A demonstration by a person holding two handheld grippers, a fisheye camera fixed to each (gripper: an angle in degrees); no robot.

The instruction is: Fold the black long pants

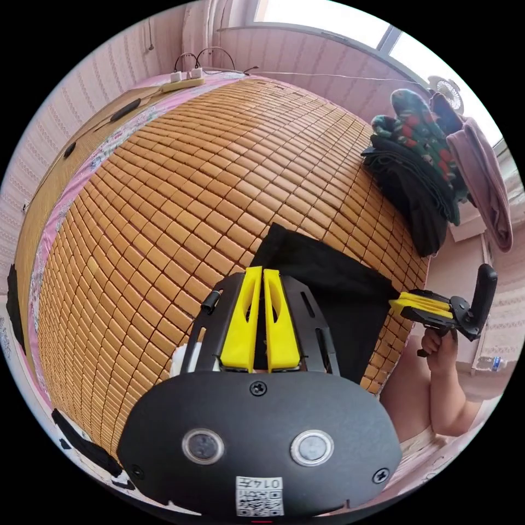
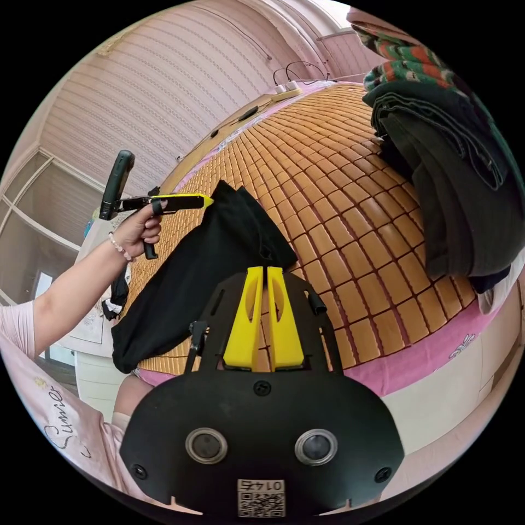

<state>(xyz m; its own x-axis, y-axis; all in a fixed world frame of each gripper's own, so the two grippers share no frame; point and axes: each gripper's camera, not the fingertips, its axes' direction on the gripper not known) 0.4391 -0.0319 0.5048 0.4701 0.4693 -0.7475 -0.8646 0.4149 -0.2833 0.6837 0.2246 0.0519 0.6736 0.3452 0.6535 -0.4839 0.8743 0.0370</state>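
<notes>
Bright daylight from window (image 1: 328, 22), fisheye-warped edges, seemingly sharp

Left yellow-jawed black-framed gripper (image 1: 262, 269), lower centre of the left gripper view: jaws closed together, tips pinching the edge of the black cloth pants (image 1: 328, 284). Same gripper seen in the right gripper view at left, jaws closed on the cloth's upper corner, held by the person's left hand (image 2: 139, 229), bare forearm running to lower left. Right yellow-jawed black-framed gripper (image 2: 266, 268), lower centre of that view: jaws closed, tips at the cloth's edge. In the left gripper view it sits at right, gripped by the right hand (image 1: 437, 344), jaws clamped on the cloth corner.
</notes>
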